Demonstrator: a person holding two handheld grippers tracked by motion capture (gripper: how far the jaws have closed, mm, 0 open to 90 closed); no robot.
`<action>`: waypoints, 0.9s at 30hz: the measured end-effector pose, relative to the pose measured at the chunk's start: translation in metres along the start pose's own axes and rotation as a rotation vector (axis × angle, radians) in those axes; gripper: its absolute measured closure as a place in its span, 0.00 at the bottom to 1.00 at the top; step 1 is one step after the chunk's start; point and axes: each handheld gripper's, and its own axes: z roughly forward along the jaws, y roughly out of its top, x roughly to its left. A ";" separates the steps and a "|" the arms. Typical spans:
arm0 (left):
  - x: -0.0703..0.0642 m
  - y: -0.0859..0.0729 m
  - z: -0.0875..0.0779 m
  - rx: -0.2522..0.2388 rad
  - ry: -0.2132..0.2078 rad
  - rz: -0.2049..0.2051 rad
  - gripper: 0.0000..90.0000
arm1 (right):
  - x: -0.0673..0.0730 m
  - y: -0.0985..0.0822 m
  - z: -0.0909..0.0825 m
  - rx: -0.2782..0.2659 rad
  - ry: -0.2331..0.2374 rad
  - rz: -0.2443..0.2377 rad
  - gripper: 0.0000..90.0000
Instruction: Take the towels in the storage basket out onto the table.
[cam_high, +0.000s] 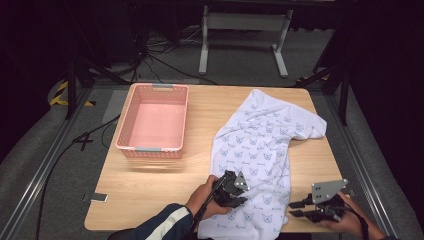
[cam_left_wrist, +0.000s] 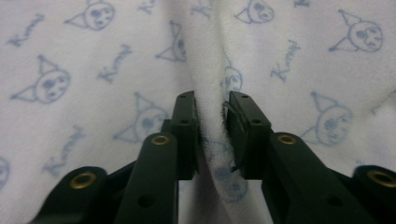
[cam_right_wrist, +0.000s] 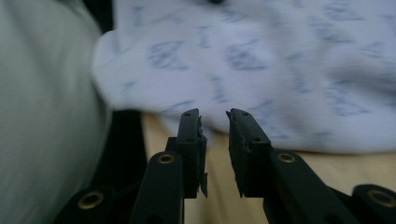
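Note:
A white T-shirt (cam_high: 260, 140) printed with small blue cat faces lies spread on the right half of the wooden table (cam_high: 150, 185). My left gripper (cam_high: 235, 197) rests on the shirt's near end. In the left gripper view it (cam_left_wrist: 212, 100) is shut on a raised fold of the shirt (cam_left_wrist: 93, 70), pinched between the jaws. My right gripper (cam_high: 291, 208) sits at the shirt's near right edge, pointing left. In the right gripper view it (cam_right_wrist: 213, 116) is open by a narrow gap with nothing in it, and the shirt's edge (cam_right_wrist: 261, 60) lies just beyond on the table (cam_right_wrist: 355, 163).
An empty pink plastic basket (cam_high: 150, 148) stands on the table's left half. The person's forearms come in over the near edge. A blurred pale grey surface (cam_right_wrist: 46, 116) takes up the left of the right gripper view. Around the table are dark floor, cables and metal rails.

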 end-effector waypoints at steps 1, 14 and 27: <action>0.003 -0.002 -0.001 -0.006 -0.012 -0.004 0.90 | 0.005 0.000 0.003 0.010 0.023 -0.015 0.81; 0.005 -0.006 -0.003 -0.021 0.021 -0.003 0.82 | 0.010 0.003 0.032 0.044 -0.059 -0.051 0.85; 0.025 -0.027 -0.024 -0.020 0.032 -0.061 0.93 | 0.014 0.004 0.005 0.031 -0.087 -0.079 0.96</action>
